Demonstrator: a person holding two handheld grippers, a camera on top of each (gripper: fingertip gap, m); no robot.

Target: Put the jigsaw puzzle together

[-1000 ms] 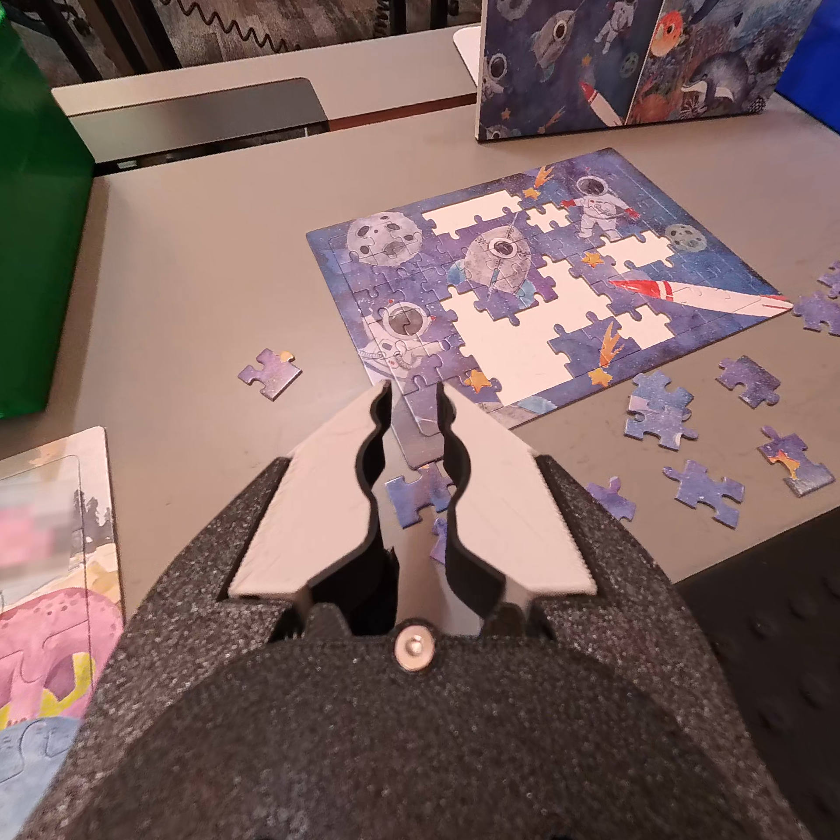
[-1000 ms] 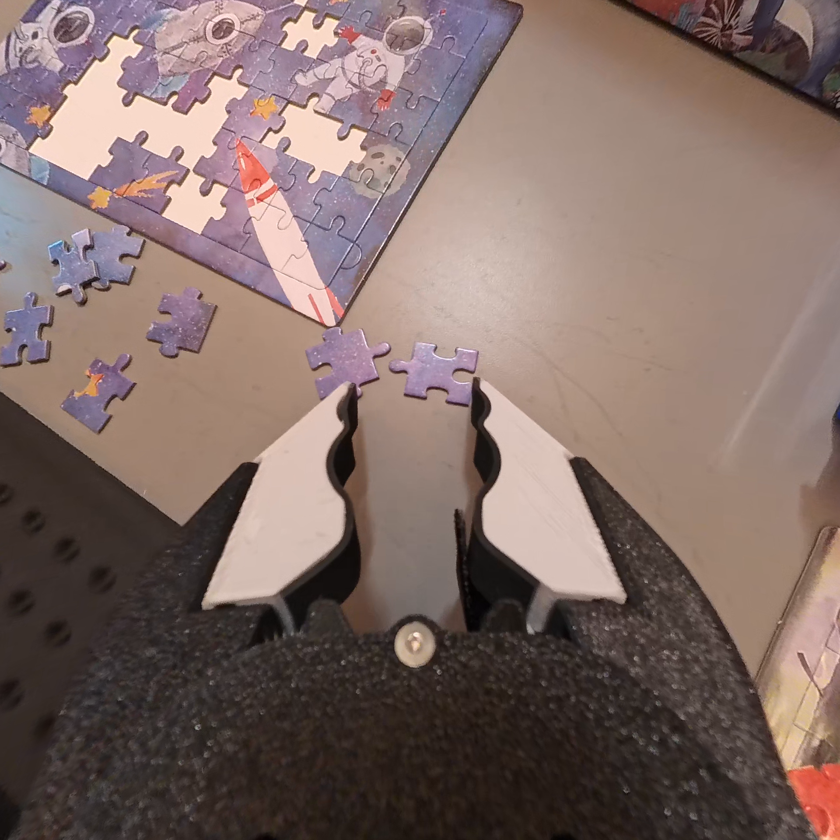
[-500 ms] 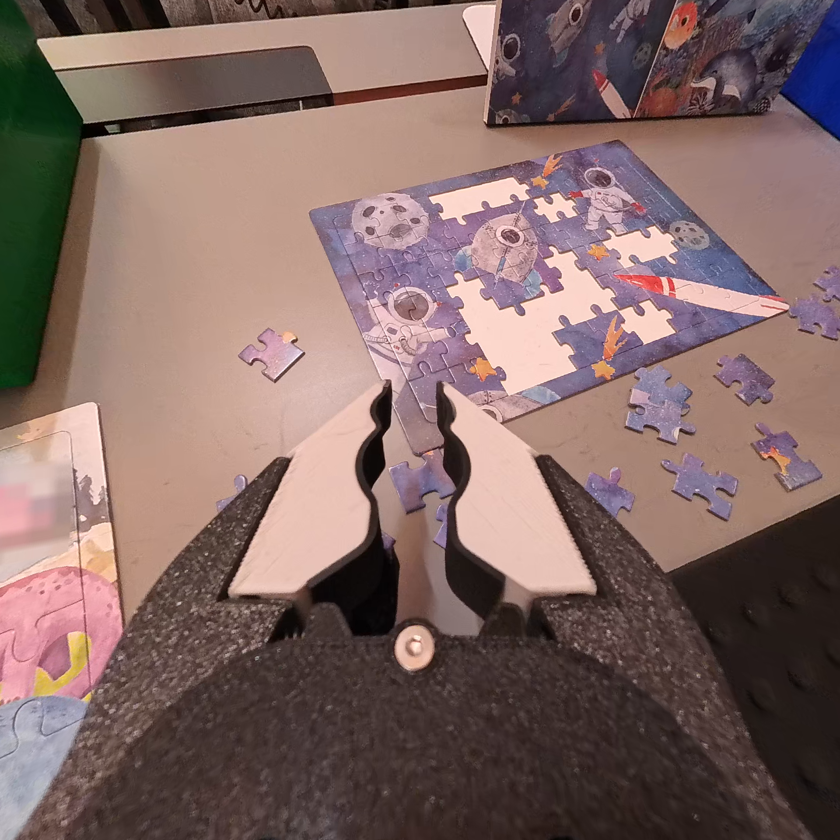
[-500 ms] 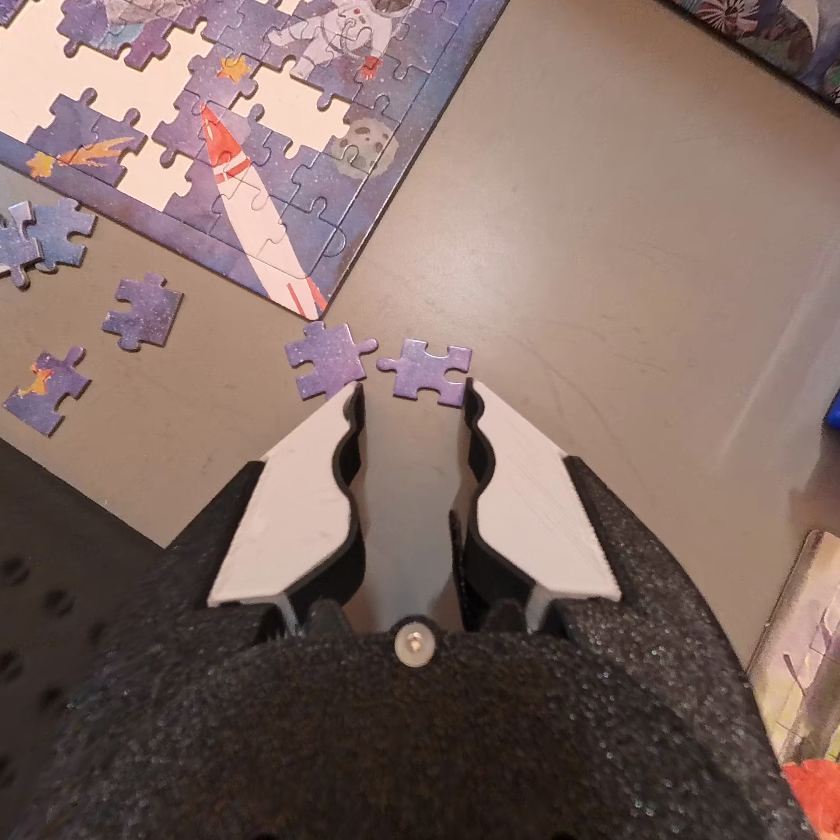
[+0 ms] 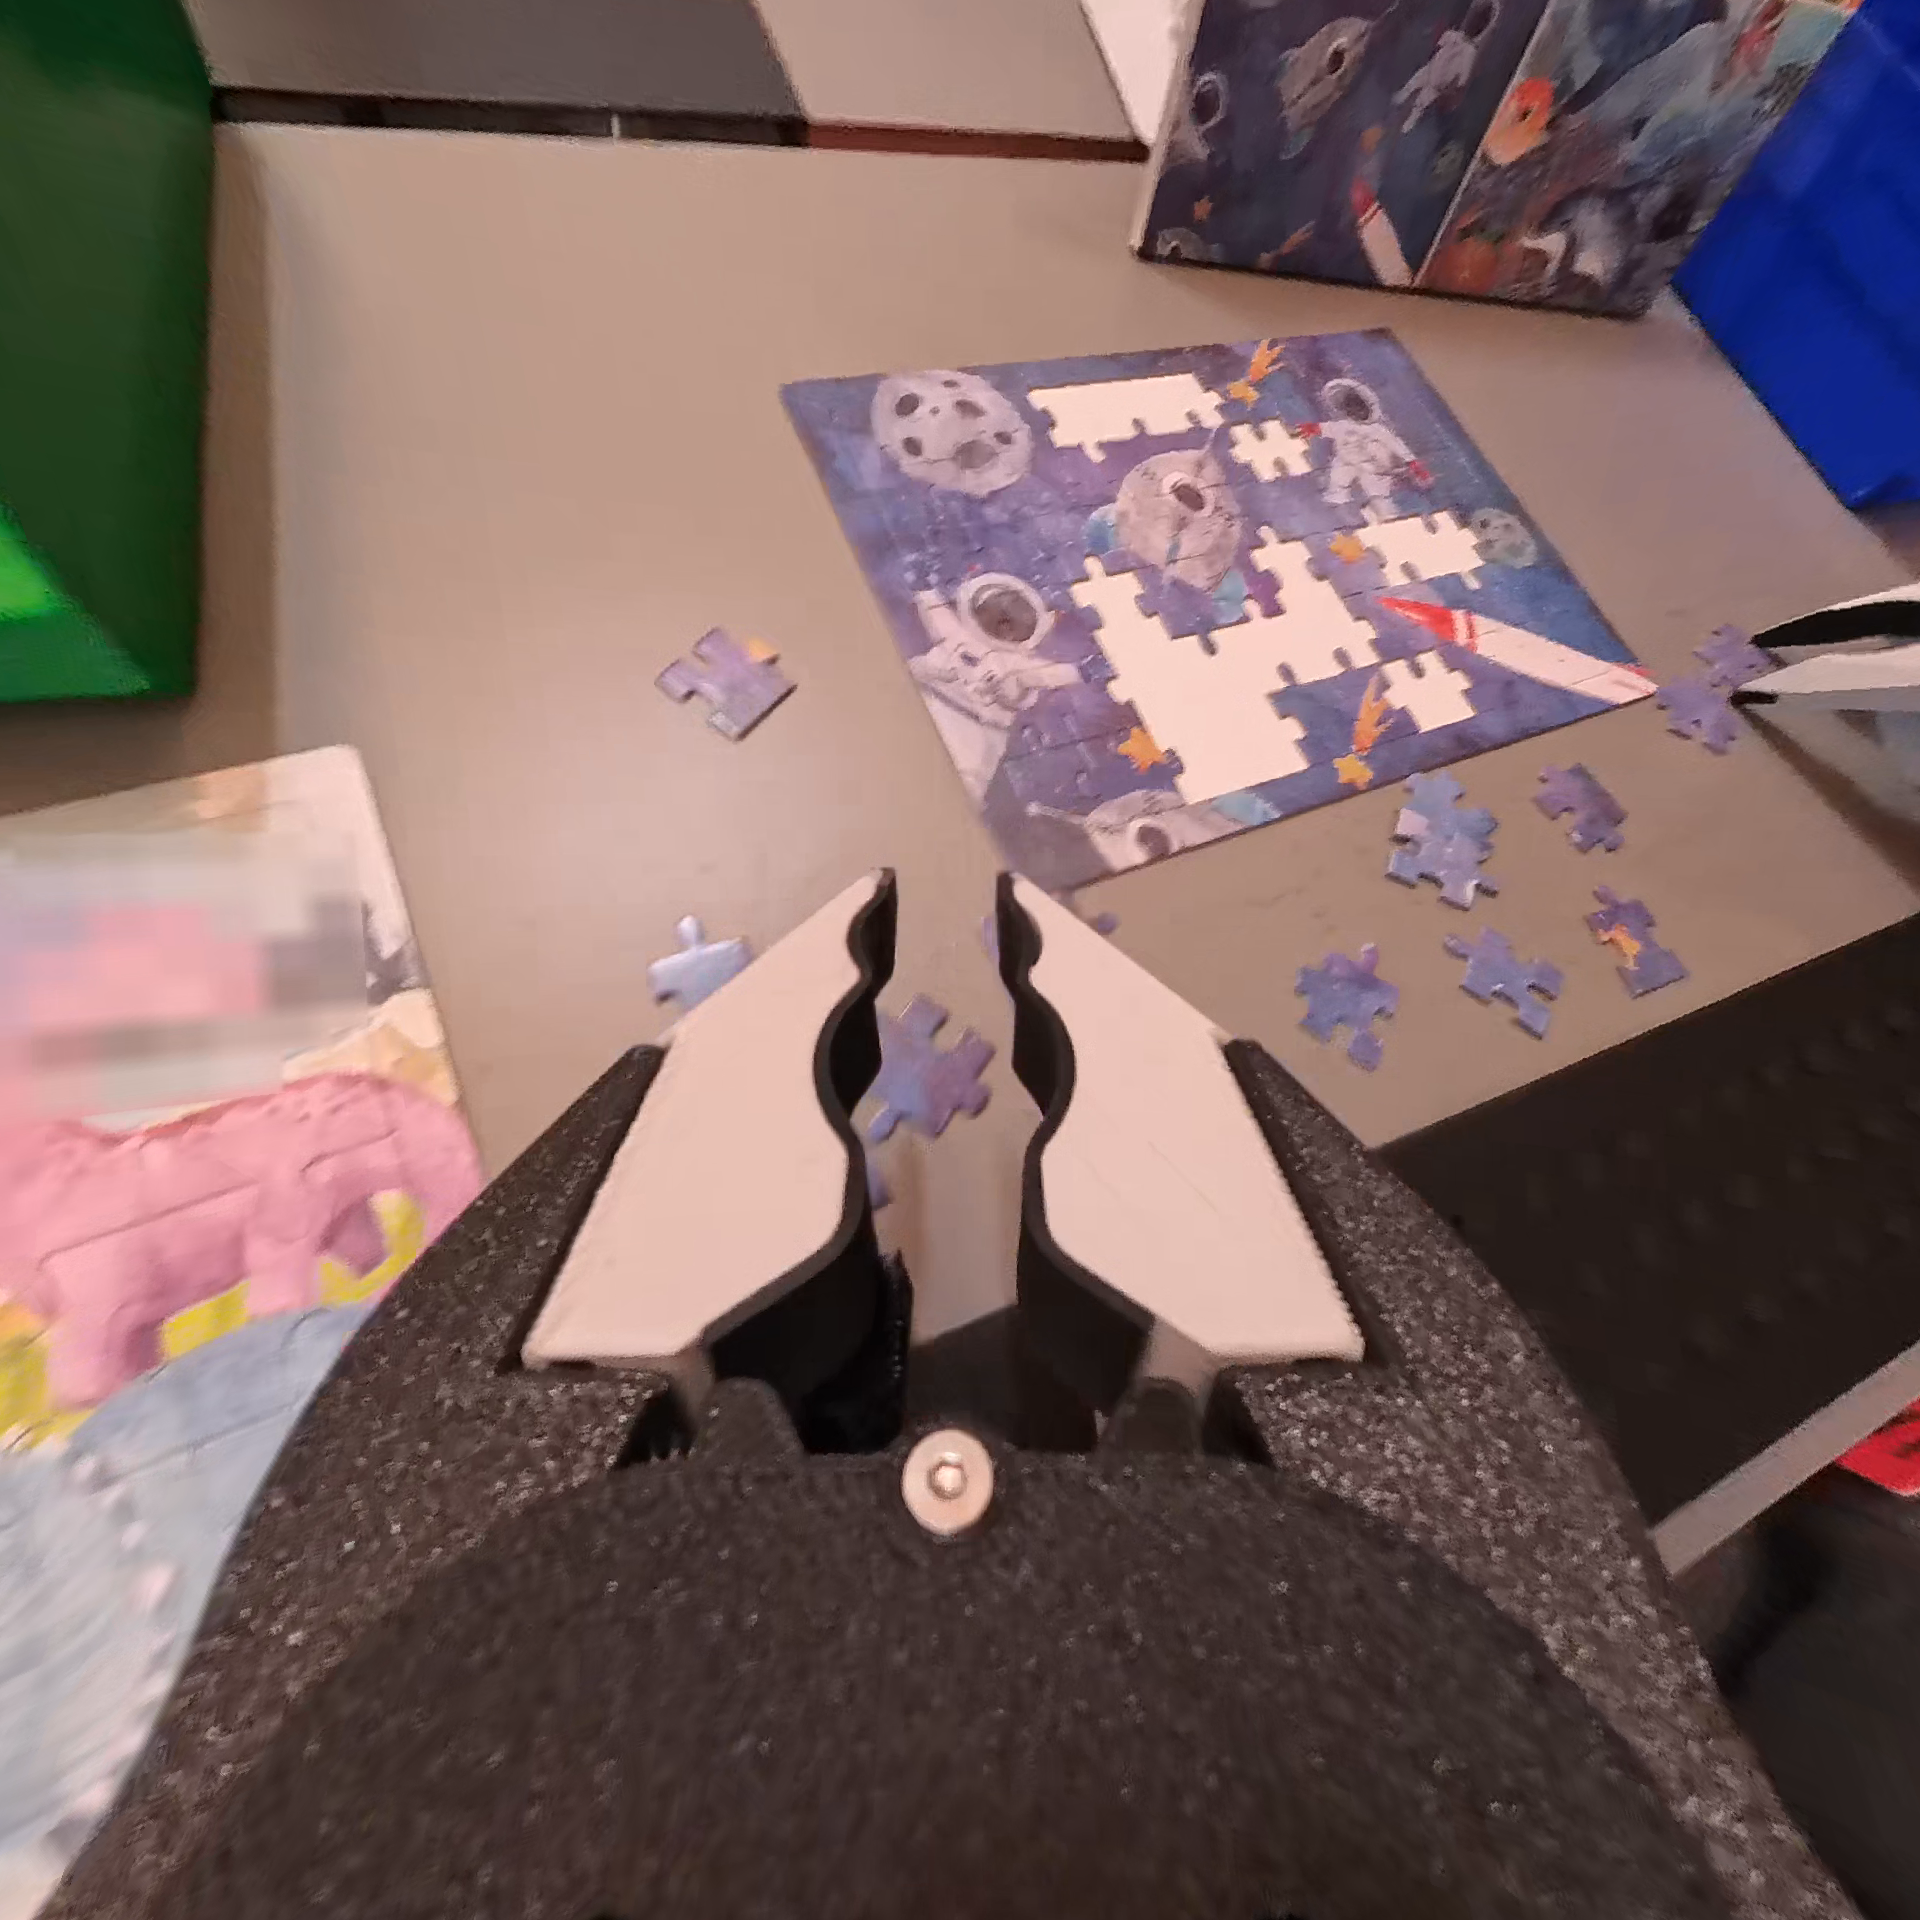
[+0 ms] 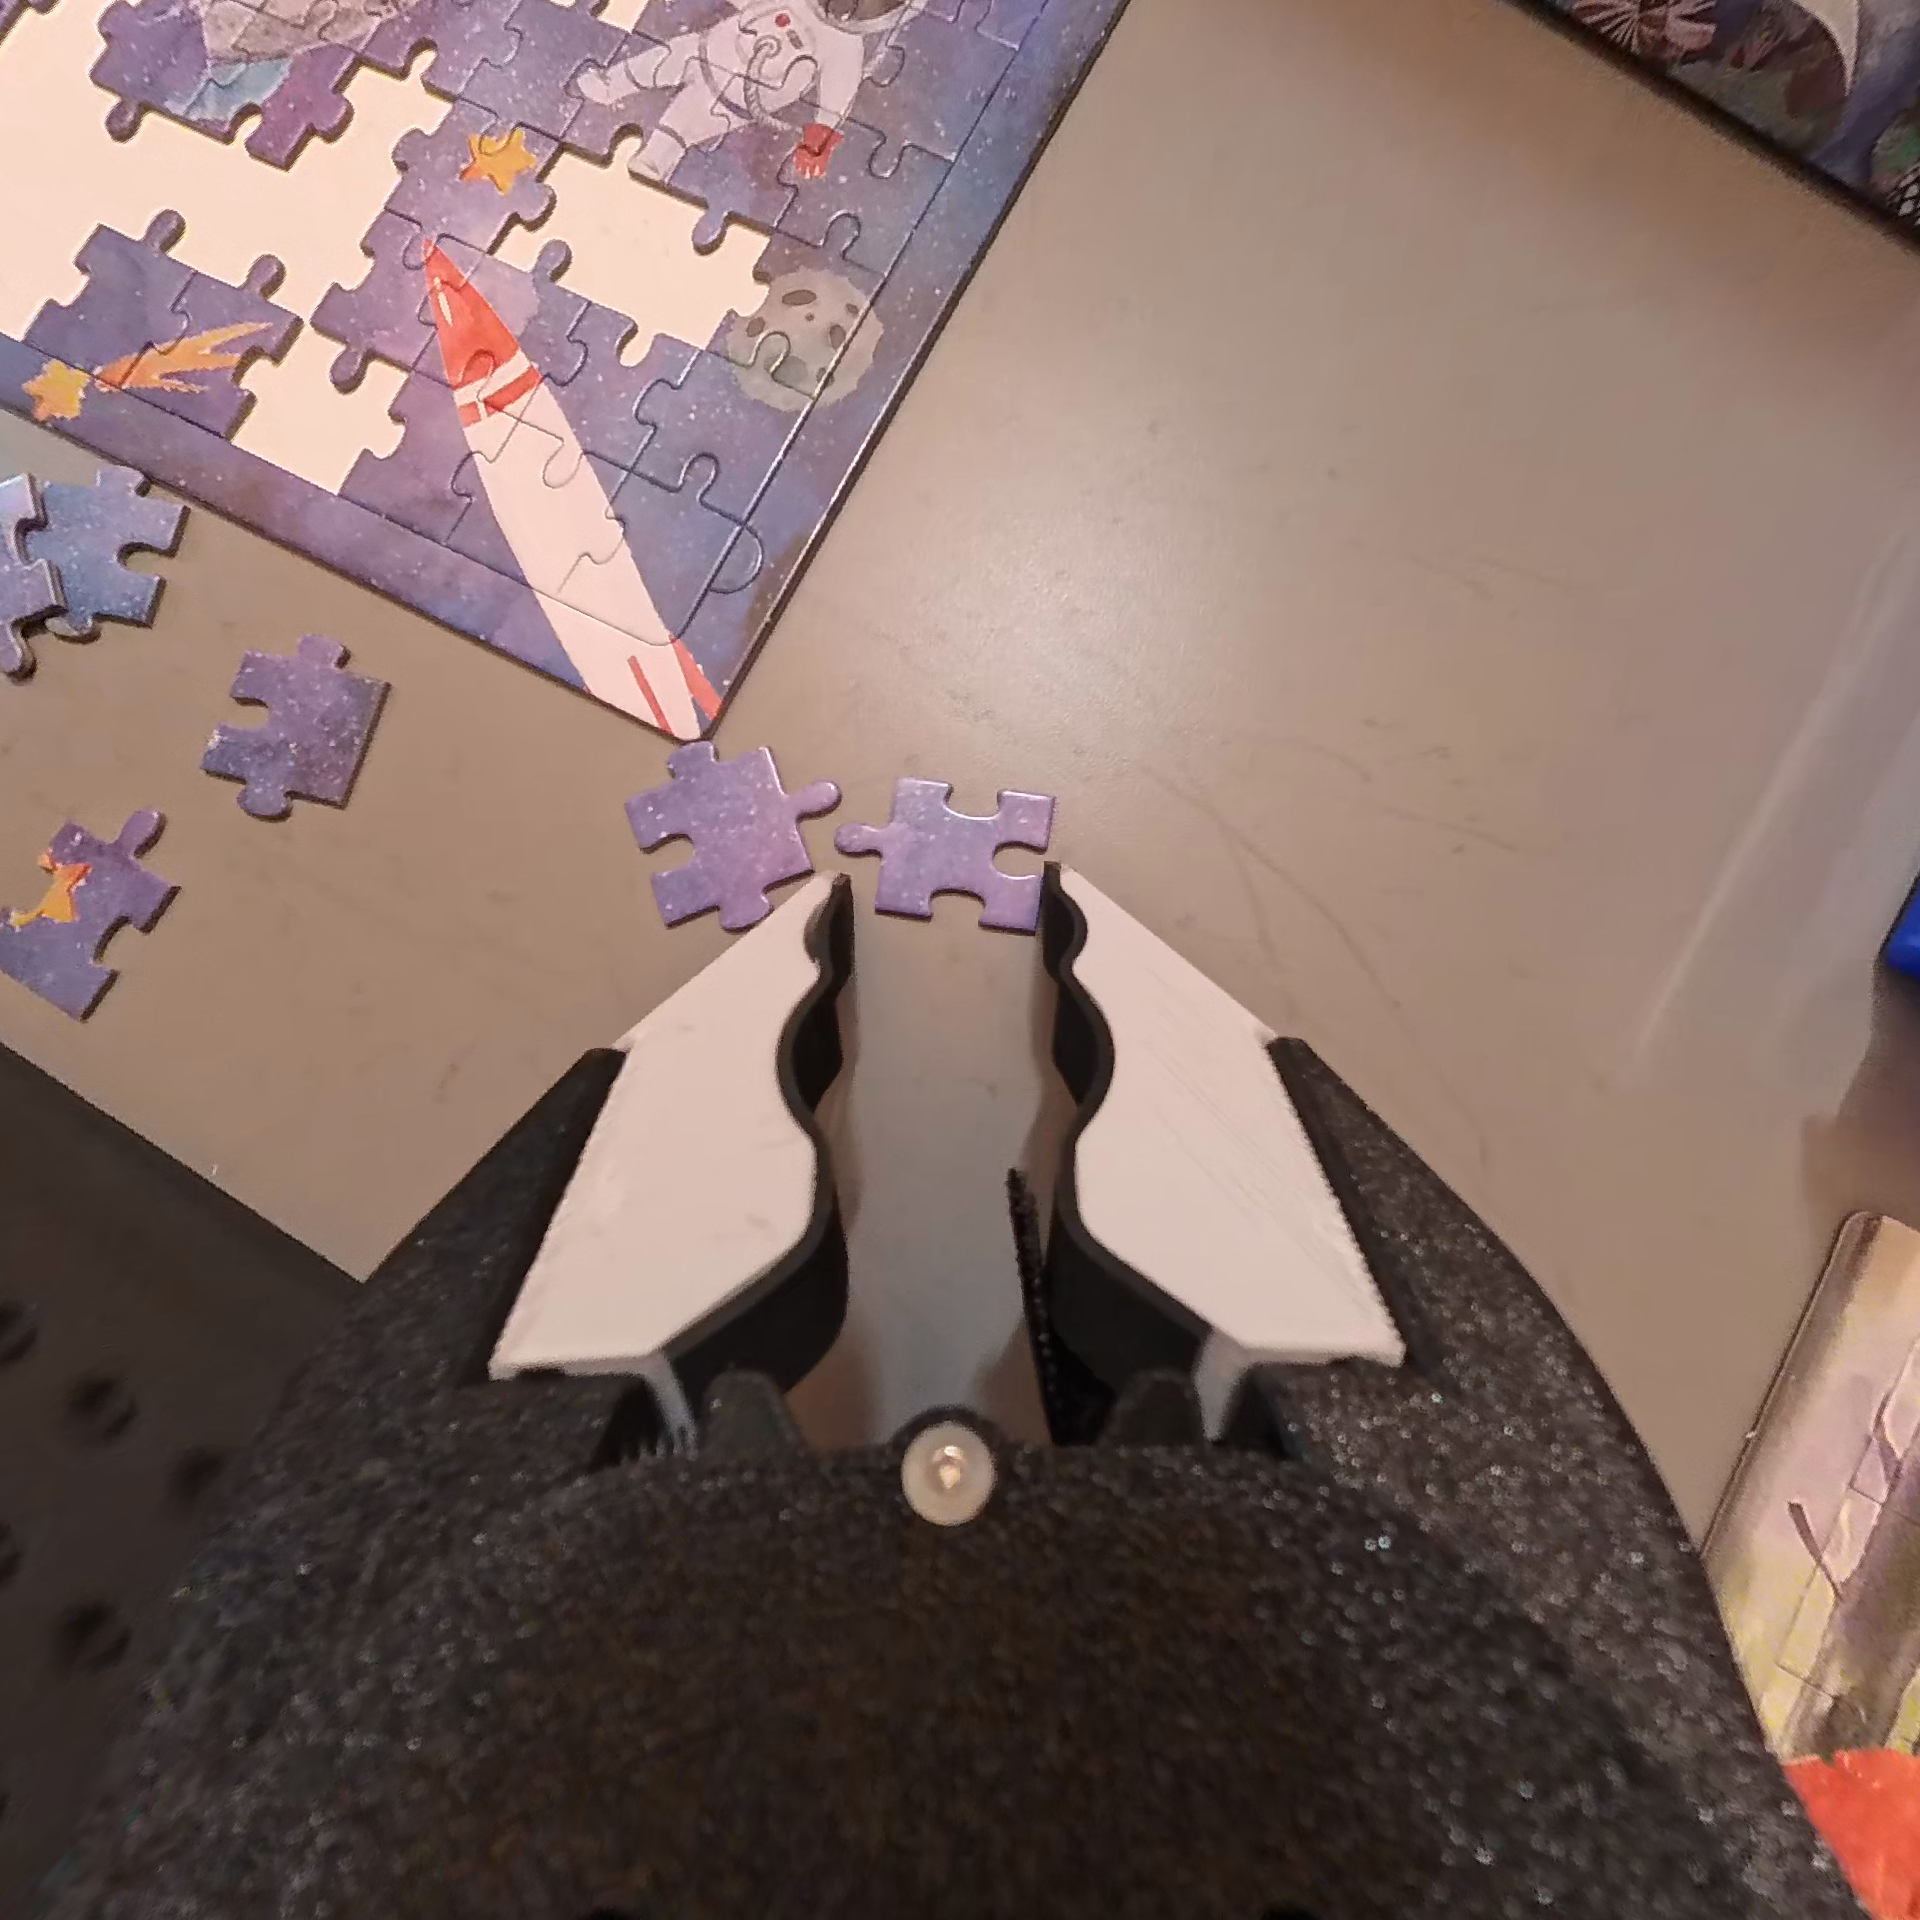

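Observation:
A space-themed jigsaw puzzle [image 5: 1195,613] lies on the grey table with several white gaps; it also shows in the right wrist view [image 6: 582,343]. My right gripper [image 6: 943,883] is open, its tips on either side of a loose purple piece [image 6: 951,852], with a second purple piece [image 6: 732,836] just left. Its fingers [image 5: 1829,665] show at the right edge of the left wrist view. My left gripper [image 5: 943,894] is open and empty above loose blue pieces [image 5: 925,1065] near the table's front. Another loose piece [image 5: 727,681] lies left of the puzzle.
Several loose pieces [image 5: 1444,836] lie in front of the puzzle. A puzzle box [image 5: 1455,145] stands behind it, a blue bin [image 5: 1829,260] to its right, a green box [image 5: 94,343] far left. A pink dinosaur puzzle board [image 5: 197,1039] lies front left. A black mat [image 5: 1662,1164] is front right. Across from one pair of fingers to the other is roughly 40 centimeters. The left tips stand about 12 centimeters off the loose piece [image 5: 727,681].
My left gripper has drawn back and swung left, away from the puzzle's corner. My right gripper has moved closer to the purple piece and now brackets it.

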